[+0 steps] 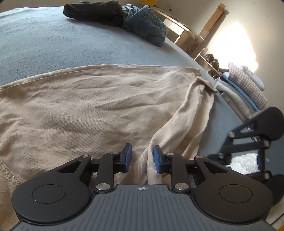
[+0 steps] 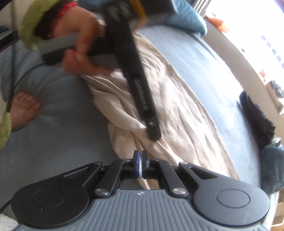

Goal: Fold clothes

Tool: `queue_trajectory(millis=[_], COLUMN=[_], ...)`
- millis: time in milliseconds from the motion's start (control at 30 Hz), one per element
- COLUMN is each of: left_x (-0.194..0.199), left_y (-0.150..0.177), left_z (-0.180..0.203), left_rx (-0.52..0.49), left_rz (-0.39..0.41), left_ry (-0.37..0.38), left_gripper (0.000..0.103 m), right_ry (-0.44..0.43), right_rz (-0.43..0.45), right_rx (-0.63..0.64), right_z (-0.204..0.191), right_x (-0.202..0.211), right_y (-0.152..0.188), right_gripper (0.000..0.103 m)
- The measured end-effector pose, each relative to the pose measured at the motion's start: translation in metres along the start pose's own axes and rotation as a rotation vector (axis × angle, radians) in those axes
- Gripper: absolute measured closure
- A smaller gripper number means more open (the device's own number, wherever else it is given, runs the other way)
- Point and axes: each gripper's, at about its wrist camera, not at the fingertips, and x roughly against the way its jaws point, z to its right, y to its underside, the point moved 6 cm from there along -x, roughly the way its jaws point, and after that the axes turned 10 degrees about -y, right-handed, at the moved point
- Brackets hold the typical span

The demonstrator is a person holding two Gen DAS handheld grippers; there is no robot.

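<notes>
Left wrist view
- Garment: beige trousers [image 1: 99, 99] lie spread flat on a blue bed cover [image 1: 53, 44], one leg folded over and running from the far hem down to the near edge.
- Left gripper [image 1: 142, 158]: jaws part-way apart, the bunched ridge of the trouser leg standing between the blue pads; the right pad touches the cloth, the left pad stands clear of it, so no firm grip shows.
- Far pile: dark clothes [image 1: 92, 12] and blue jeans [image 1: 147, 26] heaped at the far edge of the bed.
- Folded stack [image 1: 243, 88]: neat pile of folded pieces at the right, beside the bed.
- Right gripper: its black linkage shows at the right edge.

Right wrist view
- Right gripper [image 2: 141, 164]: jaws closed, pinching a thin fold of the beige trousers [image 2: 177, 106] between the pads.
- Left gripper [image 2: 153, 132]: seen from the side, held by a hand [image 2: 79, 46] in a green sleeve, tip down in the bunched cloth.
- Foot [image 2: 24, 108]: bare, resting on the cover at the left.
</notes>
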Motion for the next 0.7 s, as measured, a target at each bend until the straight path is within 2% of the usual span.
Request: queue_trajectory(millis=[167,267,333,400,600,700], left_x=[0.0,-0.001,-0.002,-0.002,-0.003,-0.003], left_y=[0.0,0.0,-0.001,-0.001,0.0,-0.001], left_z=[-0.001,-0.001,-0.002,-0.002,-0.002,-0.001], left_rx=[0.009,0.012,0.011,0.009,0.007,0.006], left_rz=[0.002,0.0,-0.003,-0.005,-0.009,-0.006], left_ry=[0.004,0.01,0.013,0.015,0.009,0.008], left_gripper=[0.077,0.077,0.077,0.077,0.077,0.077], right_ry=[-0.1,-0.133,-0.145,-0.157,-0.231,-0.279], right_rz=[-0.04,-0.043,-0.043,-0.045,-0.048,-0.055], right_rx=[-0.016,-0.024,-0.038,-0.041,-0.063,-0.053], right_z=[0.009,0.014,0.02,0.025,0.036,0.037], right_x=[-0.02,-0.022,-0.021,-0.023,-0.035,-0.032], right_y=[0.002,0.001,-0.001,-0.001,-0.006,-0.009], right_gripper=[0.099,0.093,0.084,0.081,0.08,0.097])
